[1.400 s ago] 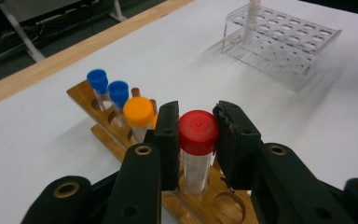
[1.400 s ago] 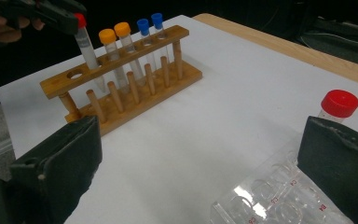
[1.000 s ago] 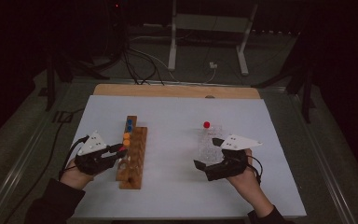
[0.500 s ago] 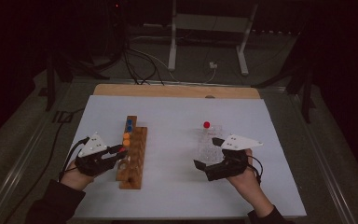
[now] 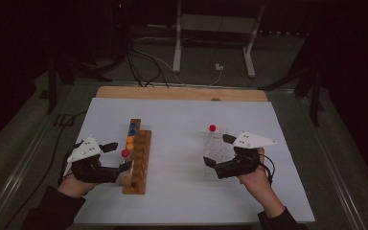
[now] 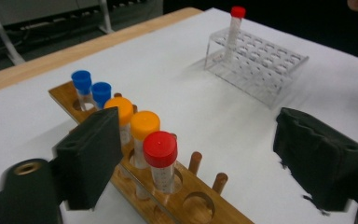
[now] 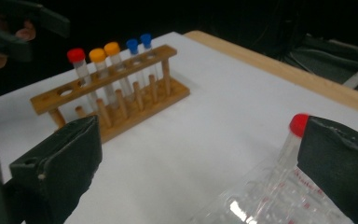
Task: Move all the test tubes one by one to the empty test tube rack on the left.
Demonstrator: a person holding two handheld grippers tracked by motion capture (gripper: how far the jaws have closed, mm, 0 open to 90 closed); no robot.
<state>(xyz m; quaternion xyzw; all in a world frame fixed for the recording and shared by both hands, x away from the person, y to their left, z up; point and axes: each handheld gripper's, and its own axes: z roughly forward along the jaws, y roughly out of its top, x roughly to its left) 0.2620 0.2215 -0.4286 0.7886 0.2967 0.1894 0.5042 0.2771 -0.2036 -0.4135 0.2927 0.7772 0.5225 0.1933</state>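
- The left gripper (image 5: pixel 124 158) is sitting at the near end of the long wooden test-tube rack (image 5: pixel 139 163), its jaws having just been opening; they are now standing wide apart with the red-capped clear tube (image 6: pixel 161 158) between them, the pads not touching it.
- That red-capped clear tube is standing upright in the rack, nearest the one empty hole at the rack's near end.
- Behind it in the same row, two orange-capped tubes (image 6: pixel 144 128) and two blue-capped tubes (image 6: pixel 91 91) are standing upright, one after another.
- The right gripper (image 5: pixel 216 154) is resting on the white table sheet (image 5: pixel 182 120) well apart from the left one, its jaws spread on either side of the clear plastic tube rack (image 5: pixel 218 148); whether the pads are touching it cannot be told.
- A second red-capped tube (image 5: pixel 212 130) is standing upright in the clear rack's far corner, just beside one pad in the right gripper view.
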